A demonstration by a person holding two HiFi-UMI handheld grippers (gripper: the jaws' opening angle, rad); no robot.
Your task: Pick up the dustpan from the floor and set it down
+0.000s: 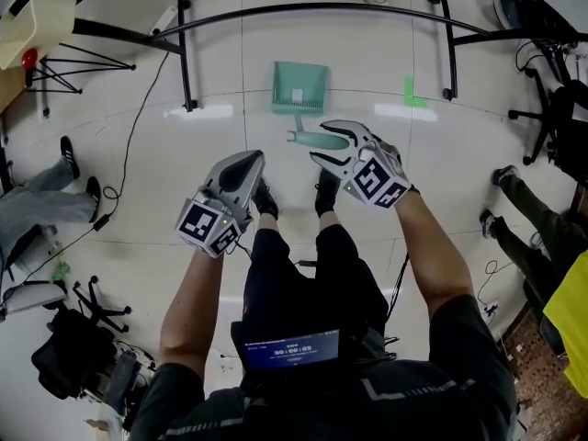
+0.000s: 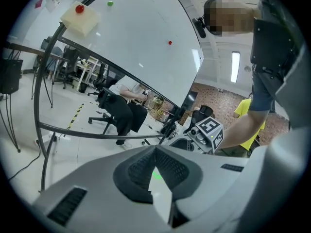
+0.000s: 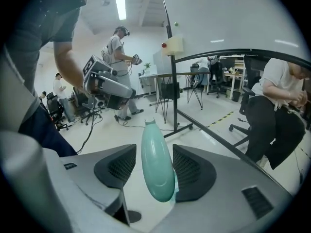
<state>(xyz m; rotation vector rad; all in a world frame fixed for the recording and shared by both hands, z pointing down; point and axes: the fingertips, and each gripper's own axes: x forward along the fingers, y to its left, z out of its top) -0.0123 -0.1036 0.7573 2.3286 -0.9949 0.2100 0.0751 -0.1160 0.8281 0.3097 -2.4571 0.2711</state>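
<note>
A pale green dustpan (image 1: 299,87) lies flat on the white floor, its handle (image 1: 308,139) pointing back toward me. My right gripper (image 1: 319,141) is low over that handle, jaws spread to either side of it. In the right gripper view the handle (image 3: 156,149) stands between the two dark pads (image 3: 194,169) of the right gripper (image 3: 153,171), with a gap showing on the left side. My left gripper (image 1: 251,160) hangs to the left of the handle, away from it, with nothing in it. In the left gripper view the left gripper (image 2: 155,152) has its pads meeting at the tip.
A black curved metal rail on two legs (image 1: 186,53) (image 1: 446,44) stands just beyond the dustpan. A green tape mark (image 1: 413,93) is on the floor at right. A cable (image 1: 129,145) runs at left. Seated people's legs (image 1: 37,196) (image 1: 533,219) flank the area.
</note>
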